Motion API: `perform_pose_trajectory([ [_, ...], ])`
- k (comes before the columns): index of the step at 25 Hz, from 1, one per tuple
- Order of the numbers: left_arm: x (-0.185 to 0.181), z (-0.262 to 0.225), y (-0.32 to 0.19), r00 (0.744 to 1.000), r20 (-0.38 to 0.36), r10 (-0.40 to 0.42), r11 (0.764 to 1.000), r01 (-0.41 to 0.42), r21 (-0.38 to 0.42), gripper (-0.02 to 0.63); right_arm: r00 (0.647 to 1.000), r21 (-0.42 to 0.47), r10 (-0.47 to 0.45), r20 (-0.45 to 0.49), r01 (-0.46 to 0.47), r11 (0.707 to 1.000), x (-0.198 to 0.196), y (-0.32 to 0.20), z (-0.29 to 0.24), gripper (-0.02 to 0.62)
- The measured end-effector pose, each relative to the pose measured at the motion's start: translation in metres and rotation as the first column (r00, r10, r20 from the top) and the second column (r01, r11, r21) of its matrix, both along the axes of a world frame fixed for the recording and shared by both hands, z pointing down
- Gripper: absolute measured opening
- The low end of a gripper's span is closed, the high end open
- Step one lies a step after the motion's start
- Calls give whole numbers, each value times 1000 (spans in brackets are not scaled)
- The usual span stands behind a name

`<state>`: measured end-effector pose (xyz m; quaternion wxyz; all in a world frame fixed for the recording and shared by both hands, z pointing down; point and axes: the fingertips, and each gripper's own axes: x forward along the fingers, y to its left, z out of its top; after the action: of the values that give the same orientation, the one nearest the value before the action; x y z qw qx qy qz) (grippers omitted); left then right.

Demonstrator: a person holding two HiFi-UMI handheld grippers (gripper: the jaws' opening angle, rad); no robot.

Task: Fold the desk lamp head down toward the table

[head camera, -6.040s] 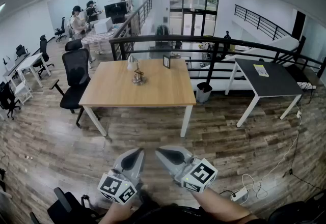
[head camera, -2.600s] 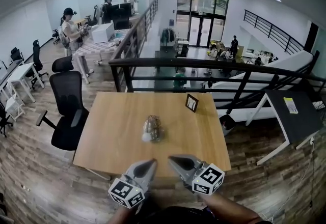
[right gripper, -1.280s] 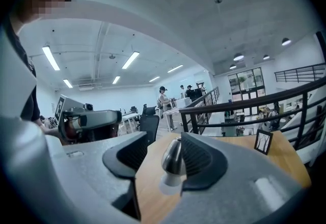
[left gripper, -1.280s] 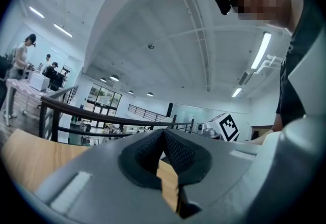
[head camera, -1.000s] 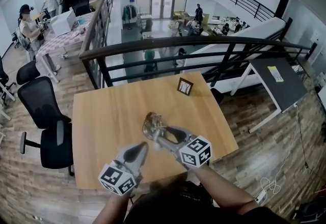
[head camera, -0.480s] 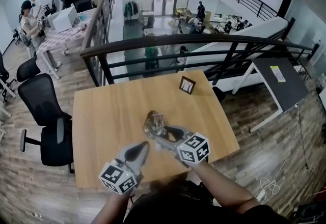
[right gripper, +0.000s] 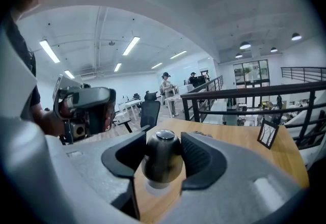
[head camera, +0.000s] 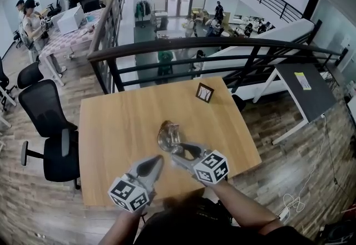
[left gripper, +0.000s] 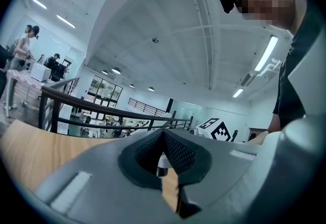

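The small metallic desk lamp (head camera: pixel 167 133) stands near the middle of the wooden table (head camera: pixel 111 127). My right gripper (head camera: pixel 177 148) reaches over it from the near side. In the right gripper view the lamp's rounded dark head (right gripper: pixel 162 159) sits between the two pads, and my right gripper (right gripper: pixel 163 141) is shut on it. My left gripper (head camera: pixel 151 162) hovers over the table's near edge, left of the lamp and apart from it. In the left gripper view its jaws (left gripper: pixel 163 134) meet at the tips with nothing held.
A small picture frame (head camera: pixel 204 92) stands at the table's far right. A black railing (head camera: pixel 167 49) runs right behind the table. An office chair (head camera: pixel 47 127) is at the left, a dark table (head camera: pixel 303 85) to the right. The person's arms reach in from below.
I came up to the table, and the right gripper reached out onto the lamp head. Over the last second it stays there, drawn slightly toward me. The left gripper has barely moved.
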<state>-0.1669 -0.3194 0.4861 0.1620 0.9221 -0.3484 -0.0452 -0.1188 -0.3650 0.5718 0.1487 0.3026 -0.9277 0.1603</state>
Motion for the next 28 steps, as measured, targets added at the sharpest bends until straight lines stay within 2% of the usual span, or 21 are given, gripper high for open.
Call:
perform_pose_trajectory([
  [7, -6, 3, 1, 1000, -2, 5, 1000, -5, -13, 2, 991, 5, 4, -135, -3, 1000, -4, 22, 39, 209],
  [13, -6, 4, 5, 1000, -7, 17, 1000, -17, -15, 3, 963, -7, -14, -269, 13, 1000, -9, 36, 82, 206],
  [22, -13, 15, 11, 1000, 5, 13, 999, -12, -40, 2, 928, -87, -27, -372, -6, 996, -14, 30, 156, 190],
  [28, -14, 20, 16, 1000, 17, 10, 998, -9, -63, 2, 890, -71, -28, -455, -4, 997, -15, 20, 190, 188],
])
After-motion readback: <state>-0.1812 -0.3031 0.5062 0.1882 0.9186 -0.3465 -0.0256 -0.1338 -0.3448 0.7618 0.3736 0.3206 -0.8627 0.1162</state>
